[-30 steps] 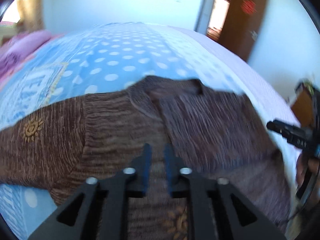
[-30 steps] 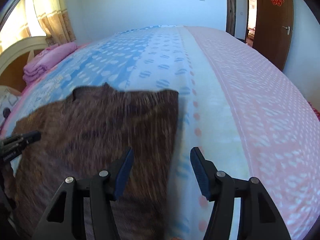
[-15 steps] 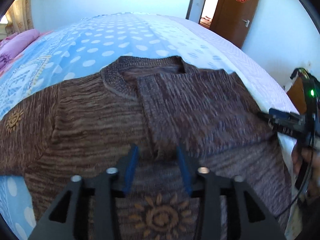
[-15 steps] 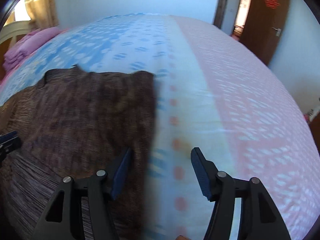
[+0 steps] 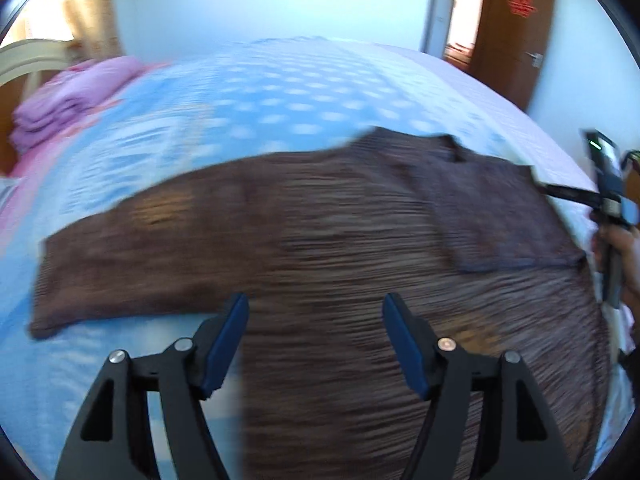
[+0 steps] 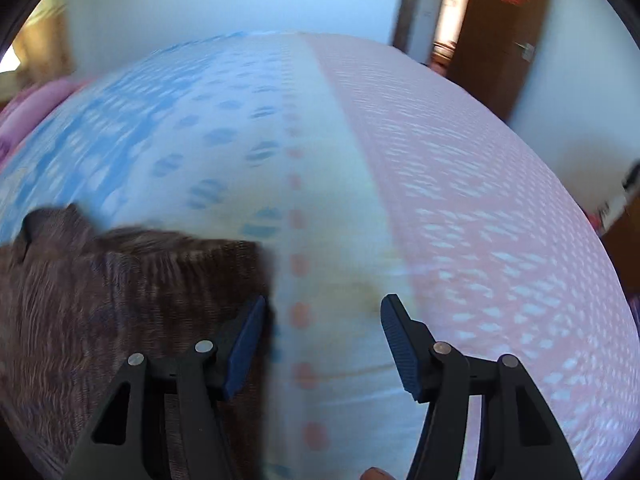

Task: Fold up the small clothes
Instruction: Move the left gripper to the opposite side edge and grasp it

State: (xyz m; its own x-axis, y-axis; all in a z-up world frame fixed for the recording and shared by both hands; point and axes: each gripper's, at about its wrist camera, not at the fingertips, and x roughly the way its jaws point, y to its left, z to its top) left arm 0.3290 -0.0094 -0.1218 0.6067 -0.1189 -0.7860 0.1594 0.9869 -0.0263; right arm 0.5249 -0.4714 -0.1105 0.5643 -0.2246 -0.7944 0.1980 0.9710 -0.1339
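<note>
**Q:** Where is the garment?

**A:** A brown knit sweater (image 5: 360, 248) lies flat on the bed (image 5: 280, 92), spread over a bedspread of blue dots and pink bands. From my left-hand camera it fills the middle and the 5 o'clock part of the view. One sleeve (image 5: 120, 264) stretches out toward 9 o'clock; the other side is folded over the body, at about 2 o'clock. The collar sits at roughly 1 o'clock.

**Q:** And your fingers?

**A:** My left gripper (image 5: 316, 340) has just been opening and now stands wide above the sweater's lower body, the blue pads touching no cloth that I can see. My right gripper (image 6: 322, 344) is also parted, about halfway, over bare bedspread. Its left finger (image 6: 244, 348) hangs right at the sweater's folded edge (image 6: 256, 280), at 7 o'clock in that view; whether it touches, I cannot tell. Nothing is pinched.

**Q:** Anything else in frame?

**A:** A stack of folded pink bedding (image 5: 68, 100) at 10 o'clock, a brown door (image 5: 516, 32) with a red ornament at 1 o'clock. The right gripper, in my hand (image 5: 624, 248), shows at 3 o'clock in the left view. Both pictures are blurred.
</note>
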